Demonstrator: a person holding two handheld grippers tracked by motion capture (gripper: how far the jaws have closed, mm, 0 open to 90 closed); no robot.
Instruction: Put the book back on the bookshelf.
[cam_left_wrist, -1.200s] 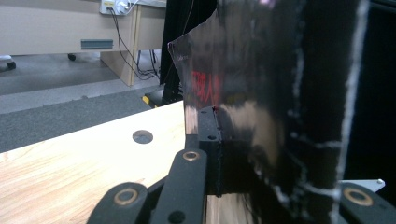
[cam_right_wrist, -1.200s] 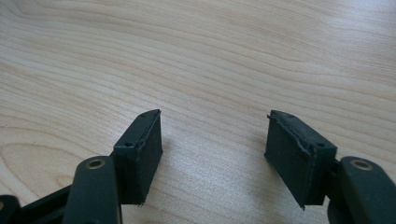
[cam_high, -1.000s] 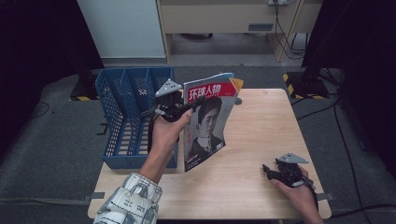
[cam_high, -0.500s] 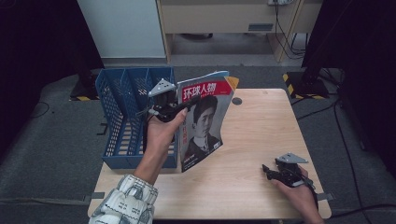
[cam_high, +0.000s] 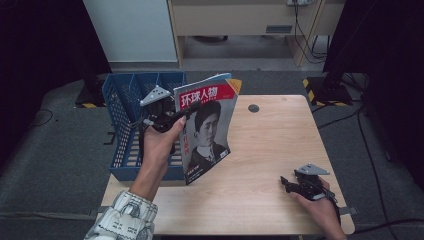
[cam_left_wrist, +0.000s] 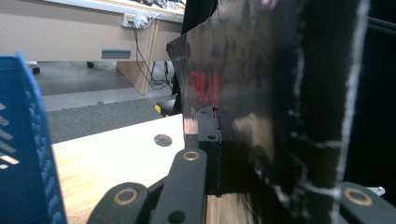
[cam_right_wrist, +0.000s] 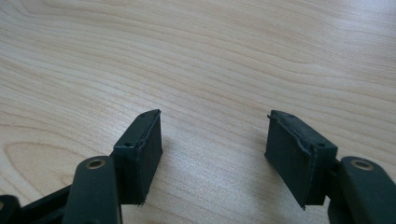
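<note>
Upright, left claw (cam_high: 172, 119) clamping magazine (cam_high: 207, 125), forearm raised

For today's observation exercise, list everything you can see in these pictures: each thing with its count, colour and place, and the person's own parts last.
magazine: one, red title and dark portrait cover, held upright above the table's left part, beside the basket
basket: one, blue, slotted walls with dividers, at the table's left edge
table: one, light wood, centre, with a round hole near its far edge
cabinet: one, beige, behind the table
left tool: one, black, shut on the magazine
right tool: one, black, open, resting on the table at the near right
left hand: one, patterned white sleeve
right hand: one, at the table's near right corner
</note>
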